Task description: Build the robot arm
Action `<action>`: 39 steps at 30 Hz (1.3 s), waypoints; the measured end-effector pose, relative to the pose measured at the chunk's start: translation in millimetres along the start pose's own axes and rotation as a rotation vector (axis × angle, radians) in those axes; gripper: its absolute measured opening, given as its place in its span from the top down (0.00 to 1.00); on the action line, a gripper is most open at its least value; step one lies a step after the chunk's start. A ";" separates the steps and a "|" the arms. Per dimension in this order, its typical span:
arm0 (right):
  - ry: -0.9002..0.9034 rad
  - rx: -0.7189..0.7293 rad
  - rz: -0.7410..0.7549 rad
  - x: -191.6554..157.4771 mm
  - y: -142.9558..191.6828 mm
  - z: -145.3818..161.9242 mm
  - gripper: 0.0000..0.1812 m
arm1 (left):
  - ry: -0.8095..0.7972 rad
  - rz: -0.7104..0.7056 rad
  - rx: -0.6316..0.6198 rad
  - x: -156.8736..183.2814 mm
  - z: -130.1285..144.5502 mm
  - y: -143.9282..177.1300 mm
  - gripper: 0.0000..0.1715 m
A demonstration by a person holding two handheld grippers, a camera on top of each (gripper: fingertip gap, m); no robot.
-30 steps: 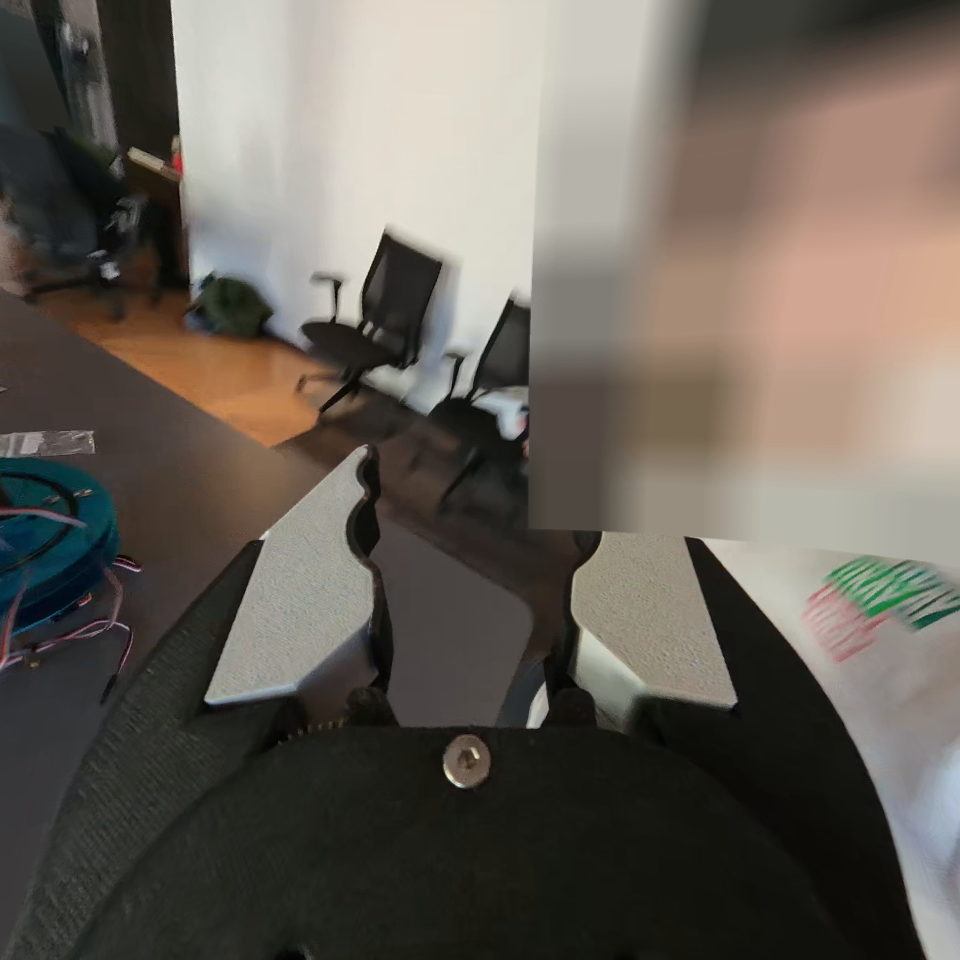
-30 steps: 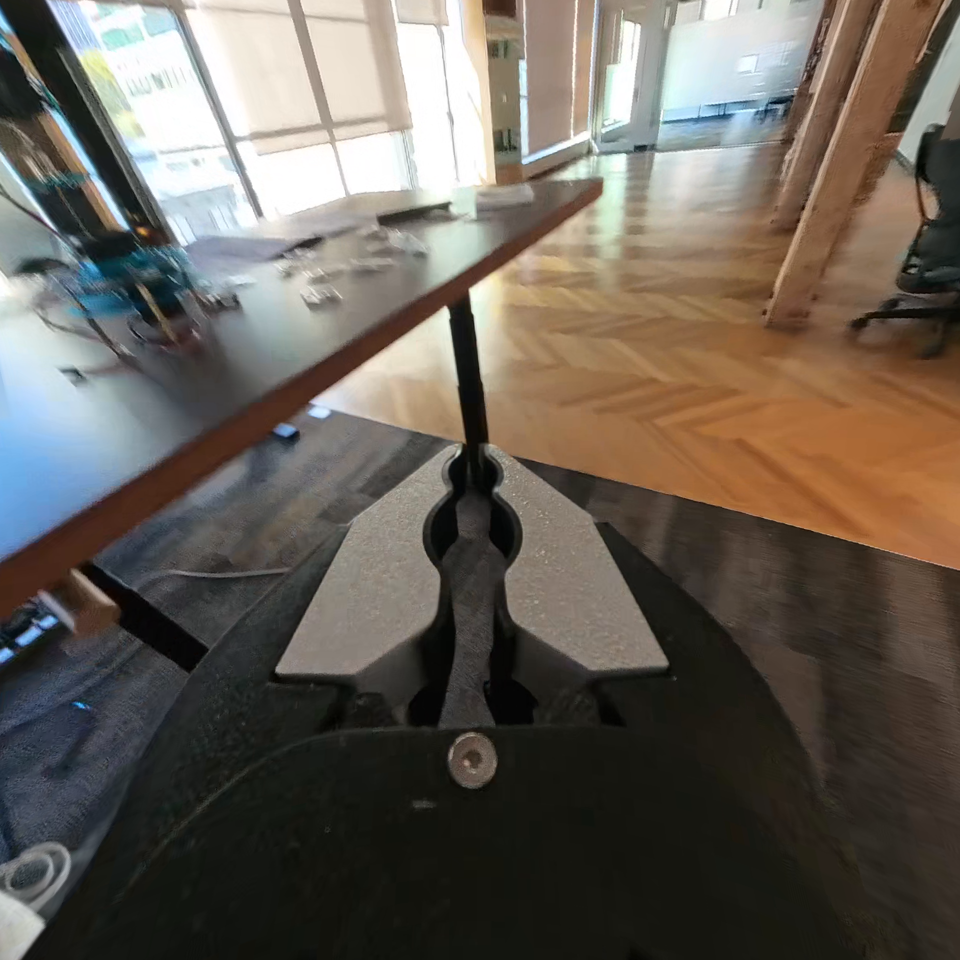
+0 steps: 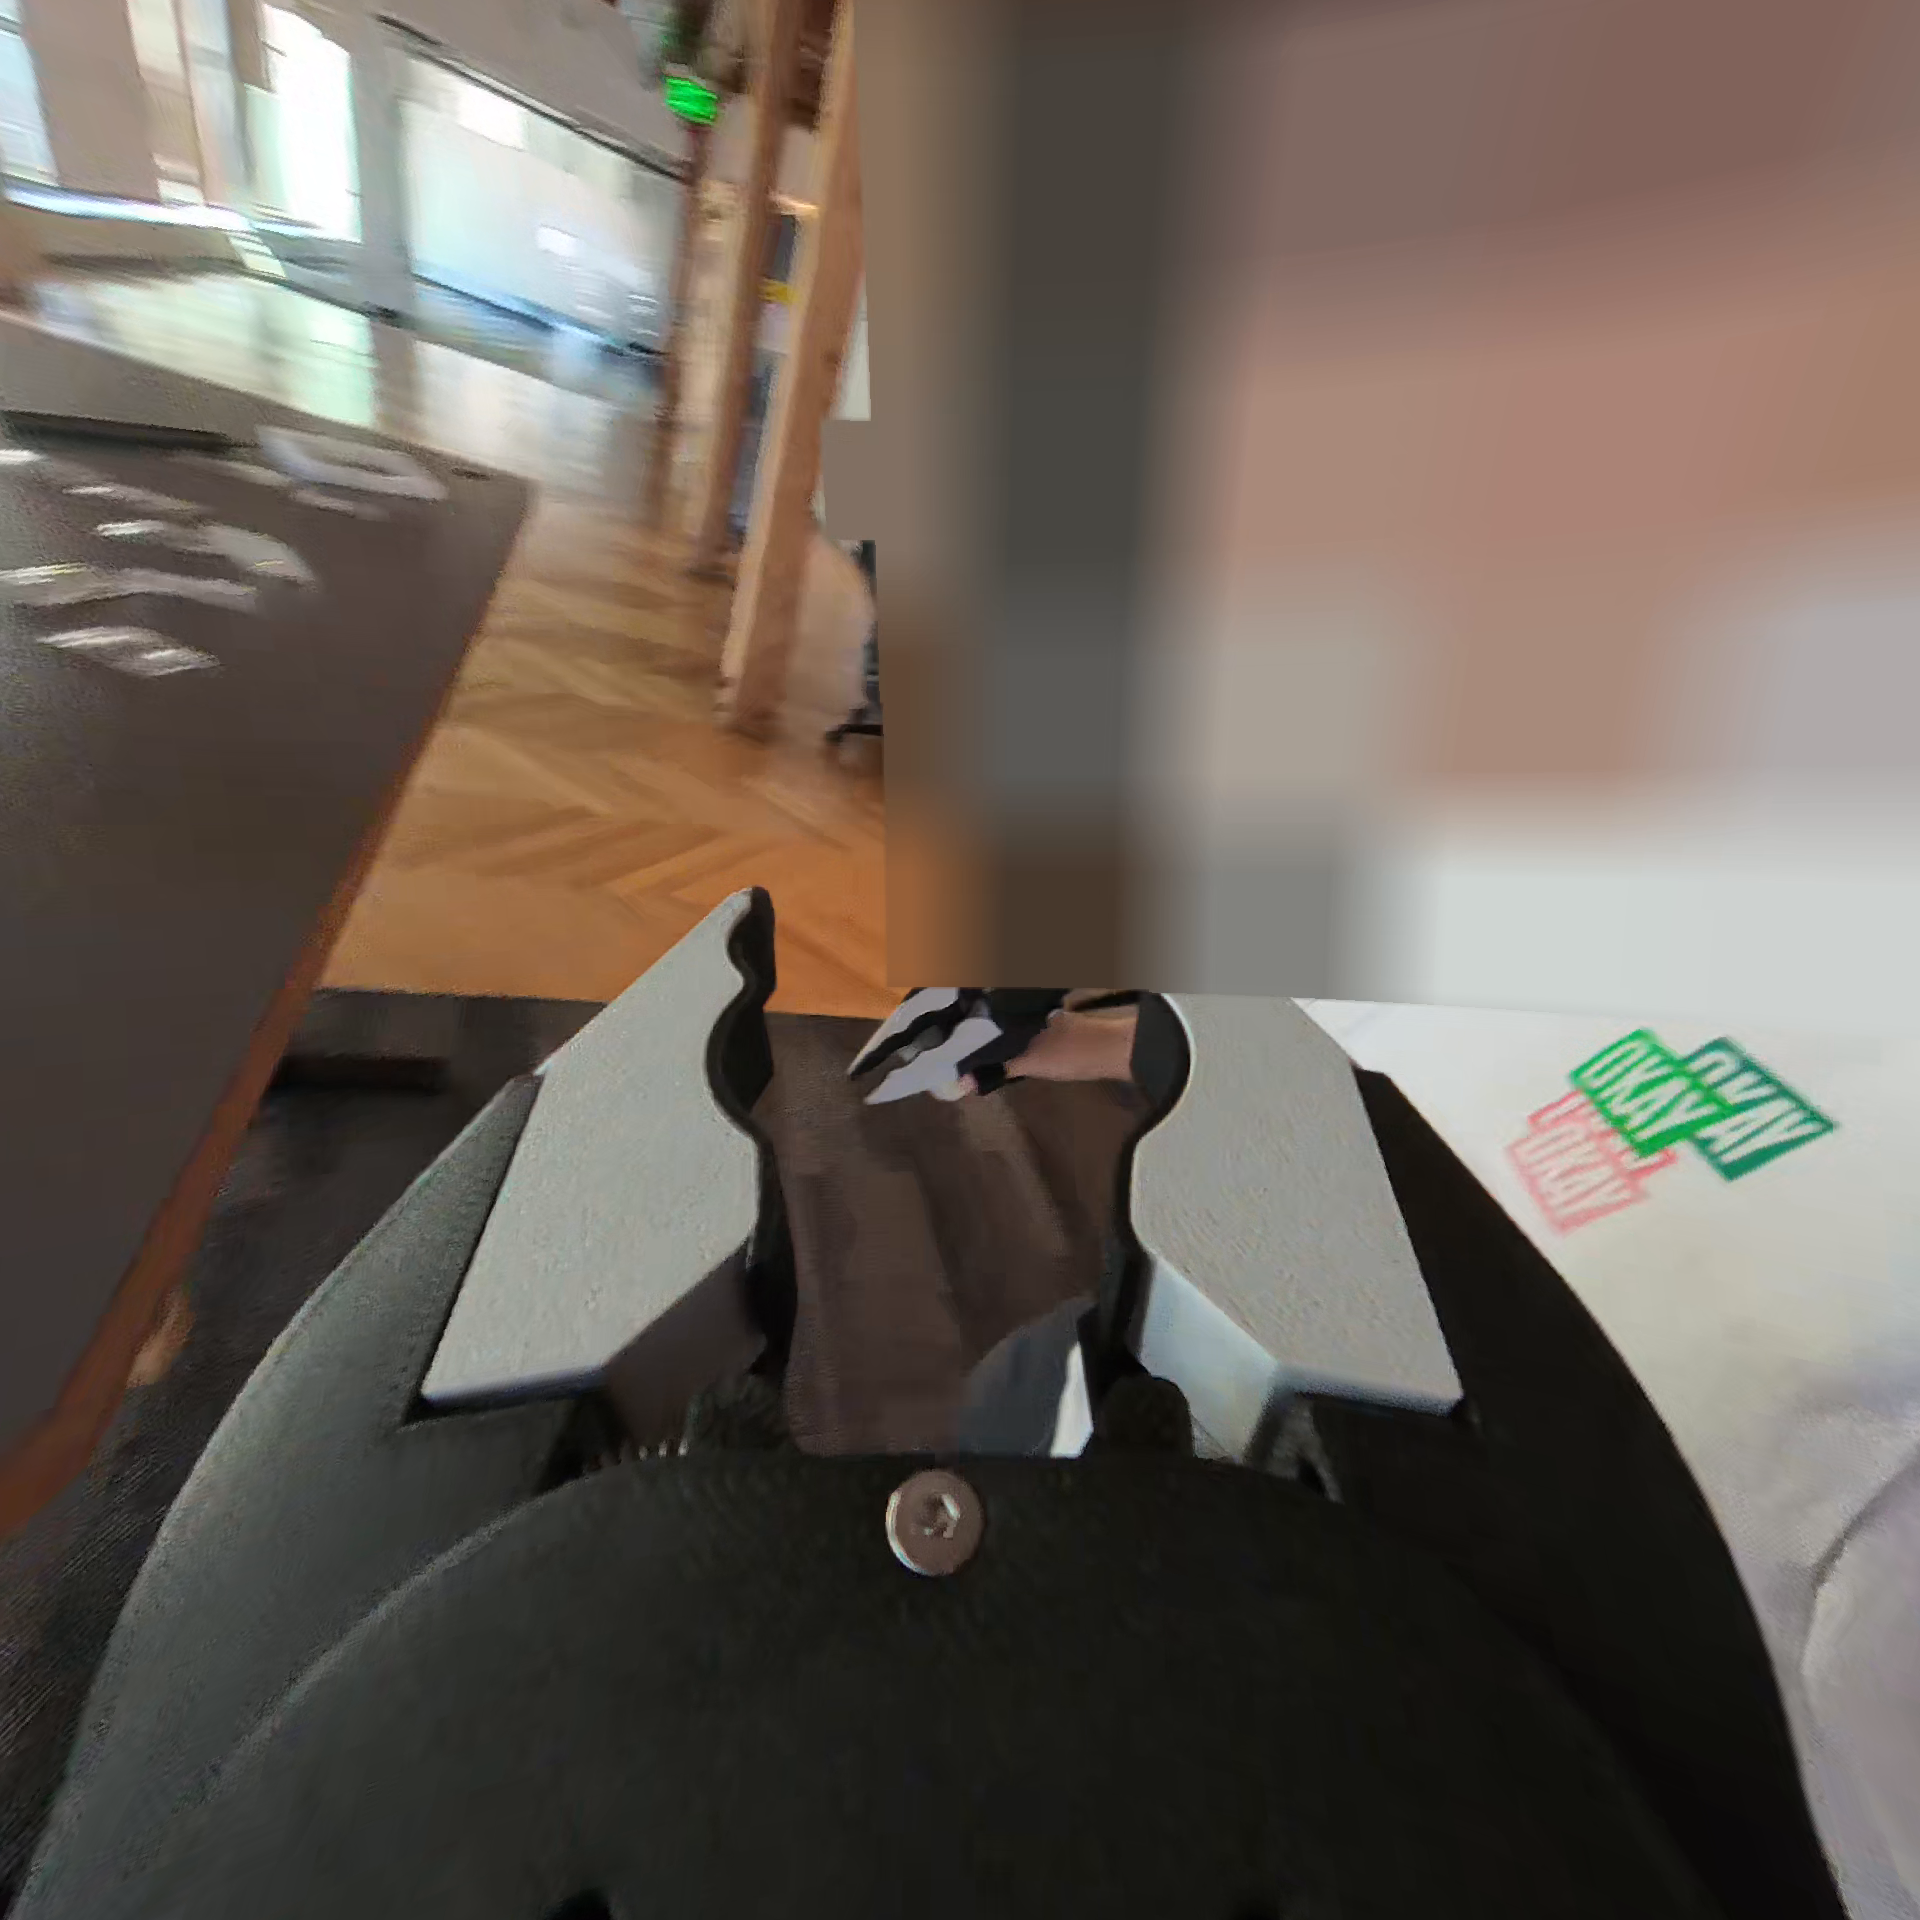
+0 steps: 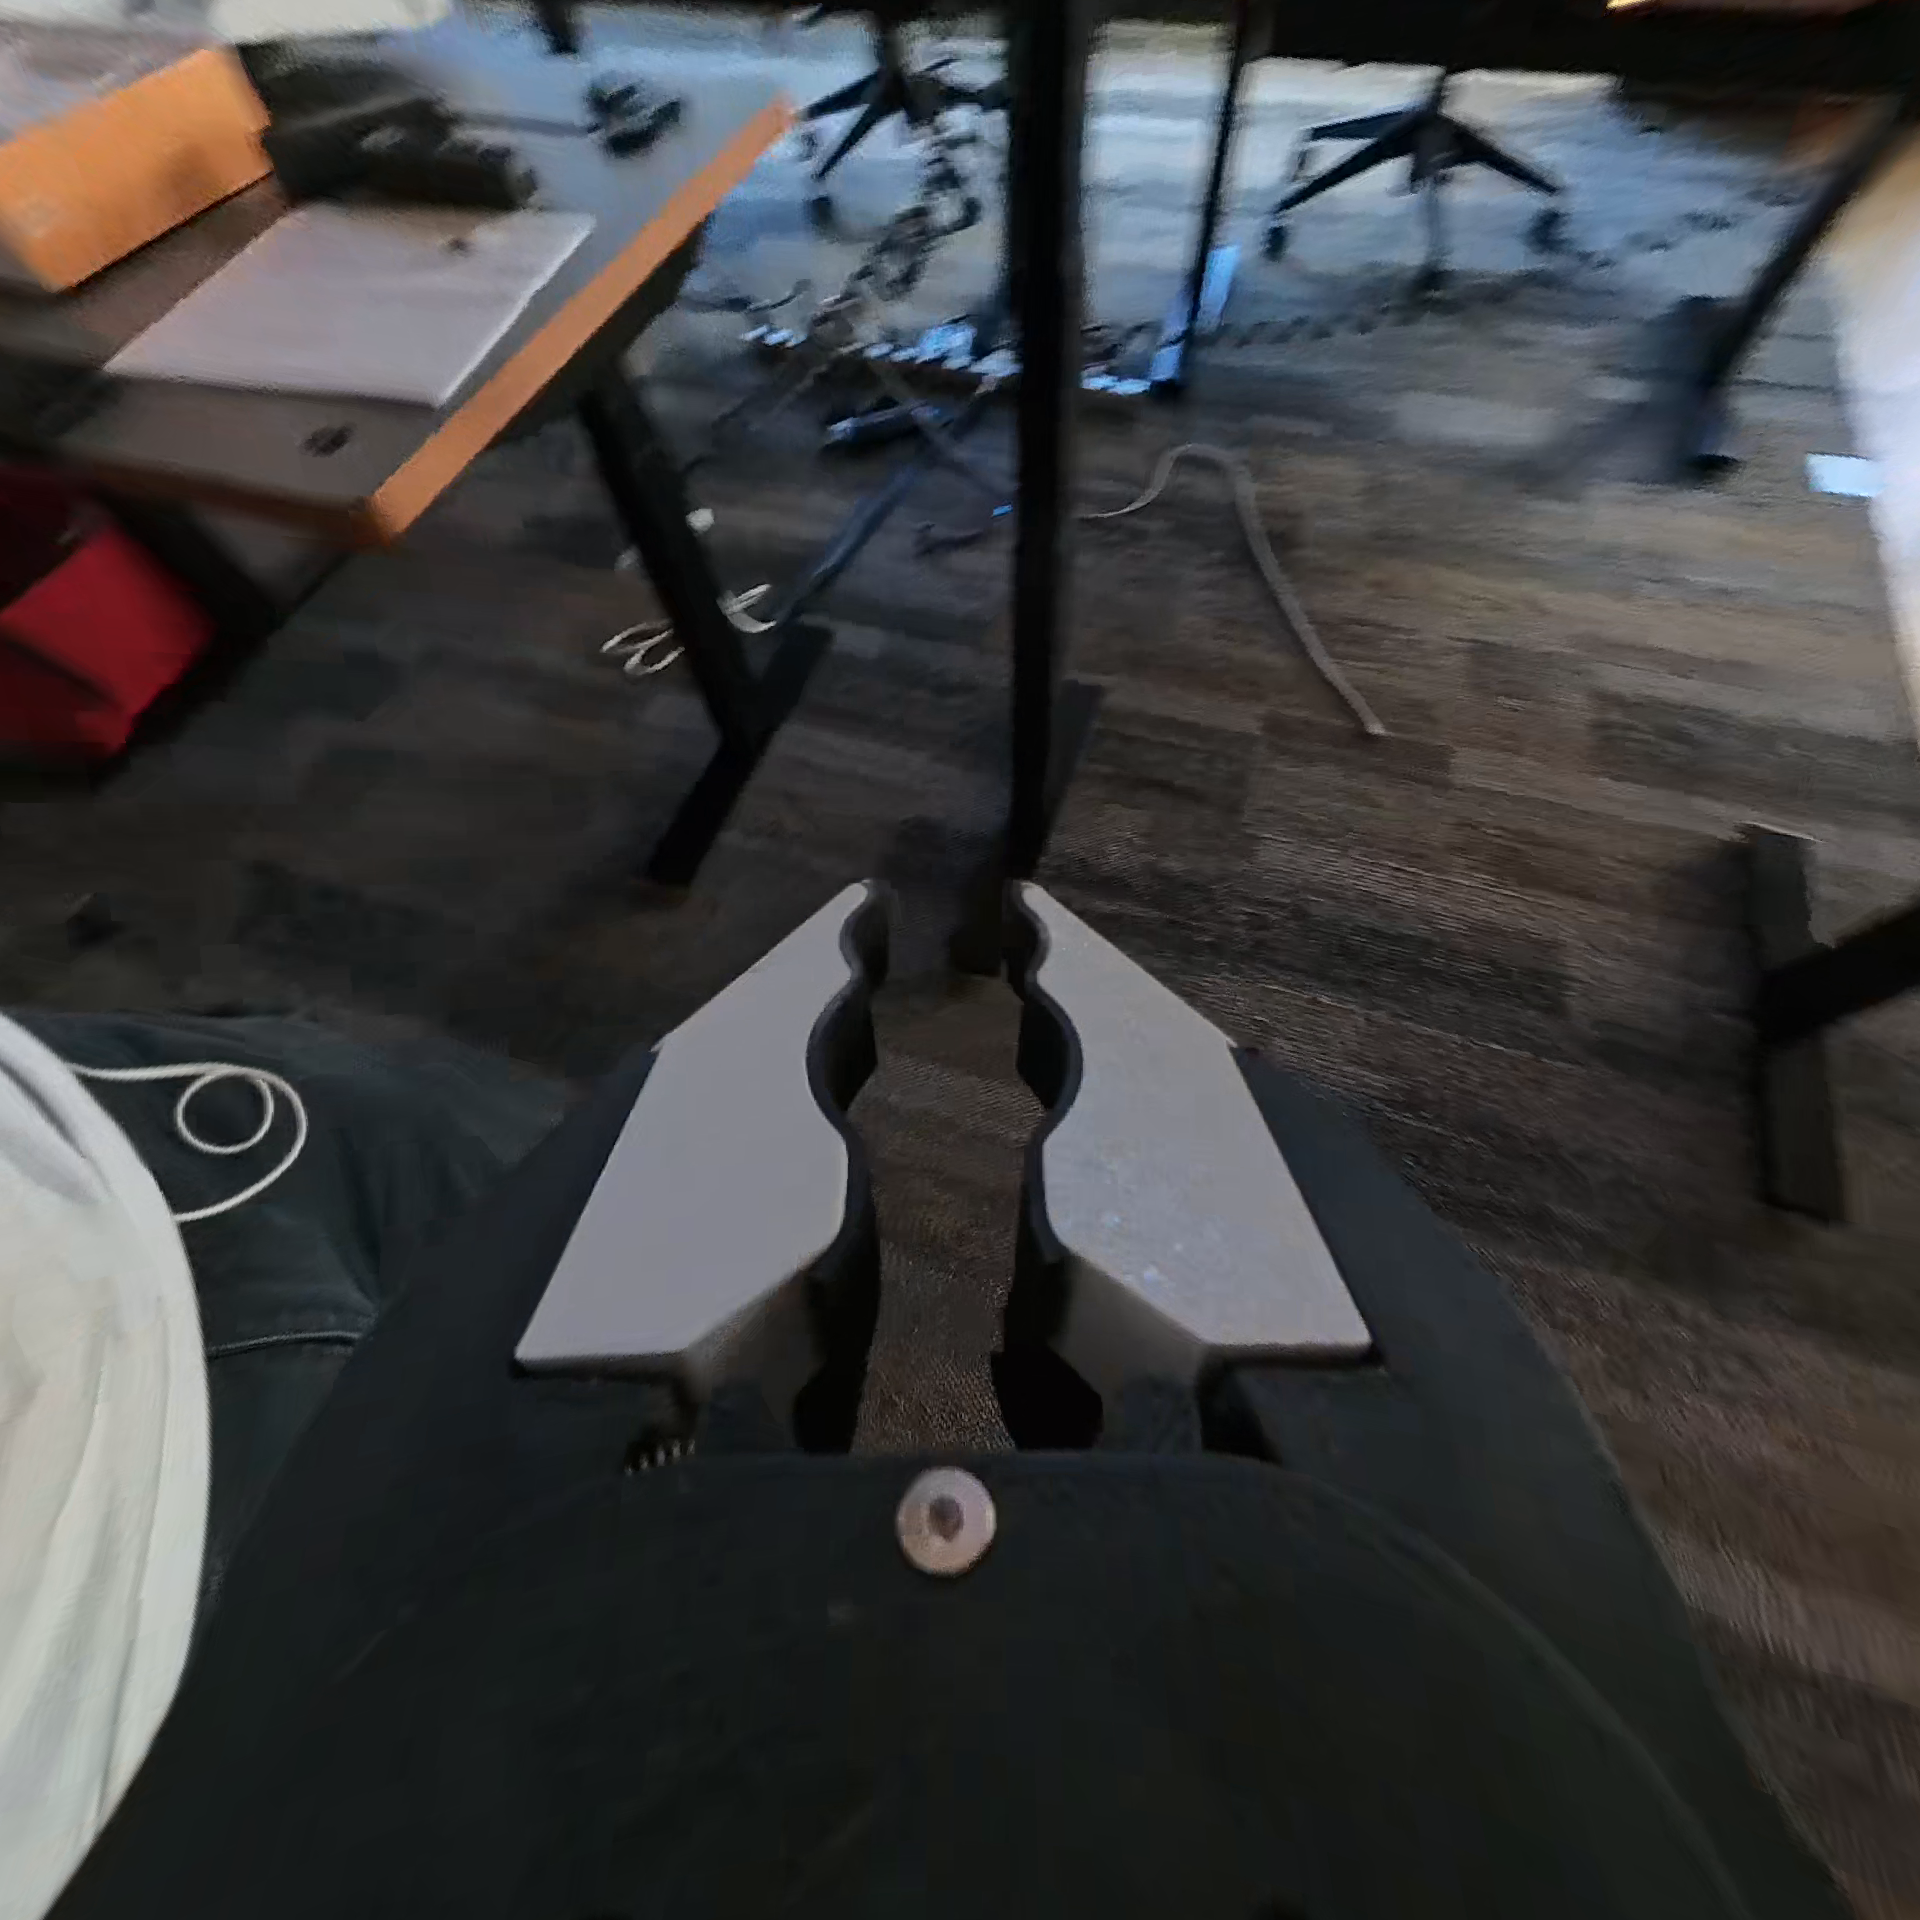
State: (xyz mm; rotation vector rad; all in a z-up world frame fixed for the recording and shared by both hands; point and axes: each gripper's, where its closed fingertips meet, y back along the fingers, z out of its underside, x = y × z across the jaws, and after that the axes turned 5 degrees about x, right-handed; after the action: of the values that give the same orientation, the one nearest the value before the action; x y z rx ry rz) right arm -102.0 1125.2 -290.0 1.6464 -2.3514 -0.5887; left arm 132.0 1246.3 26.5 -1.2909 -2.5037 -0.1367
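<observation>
Both views have swung: the left tool point(image 3: 966, 1039) now faces the wooden floor point(image 3: 623, 810), jaws wide, empty. The right tool point(image 4: 951, 935) faces carpet point(image 4: 1351, 935), jaws narrow, empty; table leg point(image 4: 1039, 520) at 12 o'clock; surface point(image 3: 187, 727) at 10 o'clock.

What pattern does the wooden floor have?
Herringbone, light brown wooden floor; clearest in the left wrist view.

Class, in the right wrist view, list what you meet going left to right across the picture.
White garment → red box → orange-edged table → right gripper → loose cable → black desk foot.
</observation>
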 end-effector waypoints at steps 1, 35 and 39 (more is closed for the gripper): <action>0.025 -0.018 -0.080 -1.8 -10.8 8.0 0.88 | -0.016 -0.088 0.029 6.0 13.5 6.8 0.60; 0.590 -0.545 -0.455 92.4 -740.2 585.1 0.92 | 0.310 -1.622 0.776 -100.1 689.5 168.6 0.68; 0.630 -0.561 -0.451 102.6 -774.0 611.1 0.90 | 0.354 -1.601 0.704 -126.9 711.6 146.7 0.67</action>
State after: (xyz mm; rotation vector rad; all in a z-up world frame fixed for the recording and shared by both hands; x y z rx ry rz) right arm 280.0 923.2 -1182.4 1.7398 -1.2439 -0.6110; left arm 150.3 1396.4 -695.4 1.0010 -2.2265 0.1498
